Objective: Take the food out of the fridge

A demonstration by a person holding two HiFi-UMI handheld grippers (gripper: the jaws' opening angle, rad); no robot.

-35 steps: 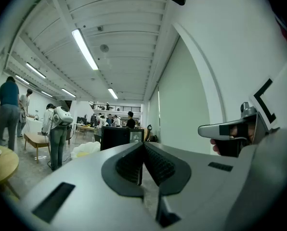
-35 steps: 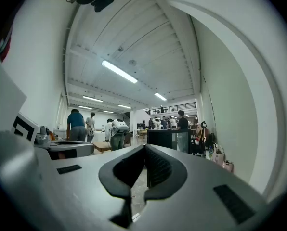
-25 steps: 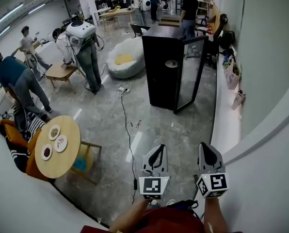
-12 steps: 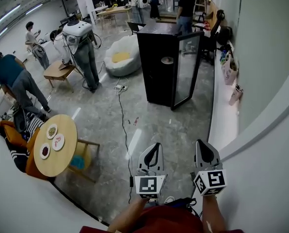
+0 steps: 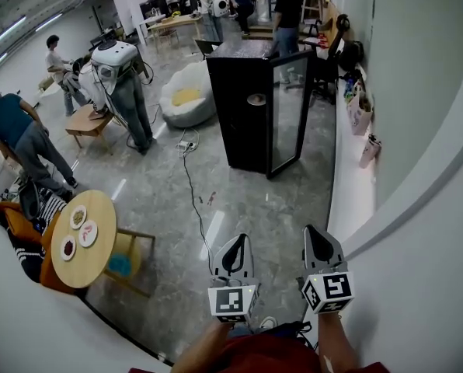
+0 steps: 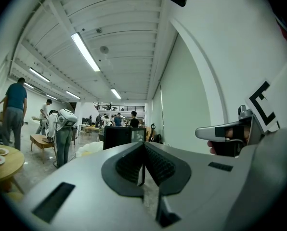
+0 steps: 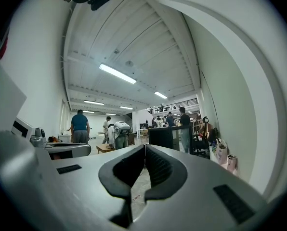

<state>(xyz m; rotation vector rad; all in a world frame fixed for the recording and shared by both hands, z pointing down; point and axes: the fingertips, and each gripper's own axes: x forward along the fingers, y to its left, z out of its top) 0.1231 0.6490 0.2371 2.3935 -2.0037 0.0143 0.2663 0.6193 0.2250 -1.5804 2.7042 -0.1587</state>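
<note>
The black fridge (image 5: pixel 243 111) stands far ahead across the floor with its glass door (image 5: pixel 288 119) swung open. A plate of food (image 5: pixel 255 99) shows on a shelf inside. My left gripper (image 5: pixel 236 244) and right gripper (image 5: pixel 315 236) are held side by side low in the head view, both pointing level toward the fridge and far short of it. In the left gripper view the left gripper (image 6: pixel 143 147) is shut and holds nothing, with the fridge (image 6: pixel 117 137) small beyond it. The right gripper (image 7: pixel 145 149) is also shut on nothing, and the fridge (image 7: pixel 166 137) lies ahead of it.
A round wooden table (image 5: pixel 99 255) with three plates stands at the left, with a small stool (image 5: pixel 130 259) beside it. A black cable (image 5: pixel 194 200) runs along the floor. A white beanbag (image 5: pixel 186 95), a white robot (image 5: pixel 115 57) and several people are beyond. A white ledge (image 5: pixel 356 189) lines the right wall.
Both grippers have travelled across the floor with the person, still shut. In the head view the fridge and the round table have shifted left.
</note>
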